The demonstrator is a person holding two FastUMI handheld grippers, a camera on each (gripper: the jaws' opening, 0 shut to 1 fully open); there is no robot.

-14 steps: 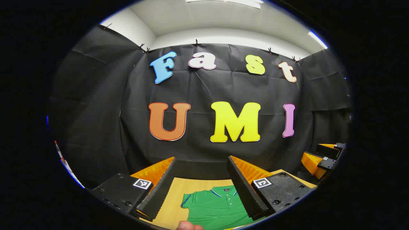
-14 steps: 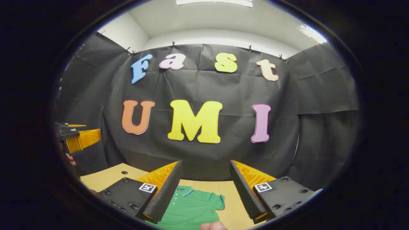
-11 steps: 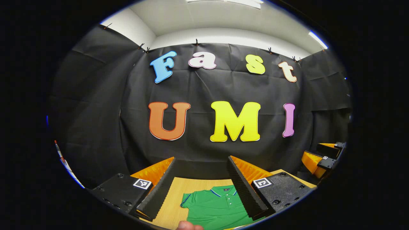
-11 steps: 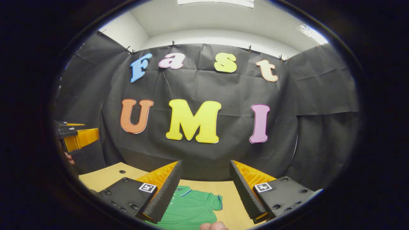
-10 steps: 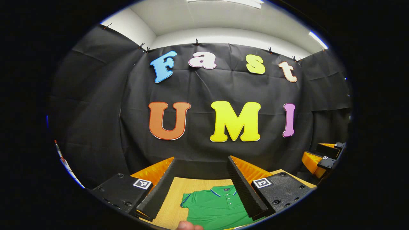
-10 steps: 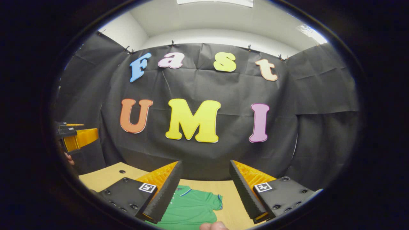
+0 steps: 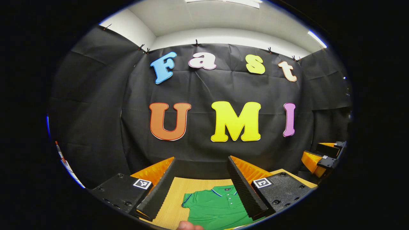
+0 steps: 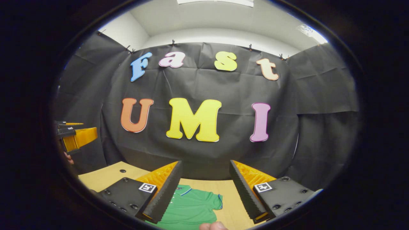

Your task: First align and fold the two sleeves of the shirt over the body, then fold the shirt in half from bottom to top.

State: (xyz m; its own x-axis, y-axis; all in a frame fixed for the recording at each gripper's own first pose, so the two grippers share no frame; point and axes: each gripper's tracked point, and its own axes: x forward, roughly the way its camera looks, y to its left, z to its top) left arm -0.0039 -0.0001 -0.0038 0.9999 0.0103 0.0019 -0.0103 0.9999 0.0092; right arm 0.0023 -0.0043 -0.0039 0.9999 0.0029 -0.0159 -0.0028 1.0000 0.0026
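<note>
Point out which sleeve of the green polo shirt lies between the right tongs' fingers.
The outspread short sleeve right of the blue-trimmed collar in the right gripper view, flat on the light wooden table, unfolded.

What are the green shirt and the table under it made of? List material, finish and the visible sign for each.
Green shirt: looks like a soft matte knit, likely cotton or a blend; it lies limp and flat, with a collar and button placket.
Table: looks like light wood or wood-look laminate, smooth and satin; faint straight grain lines show.
</note>
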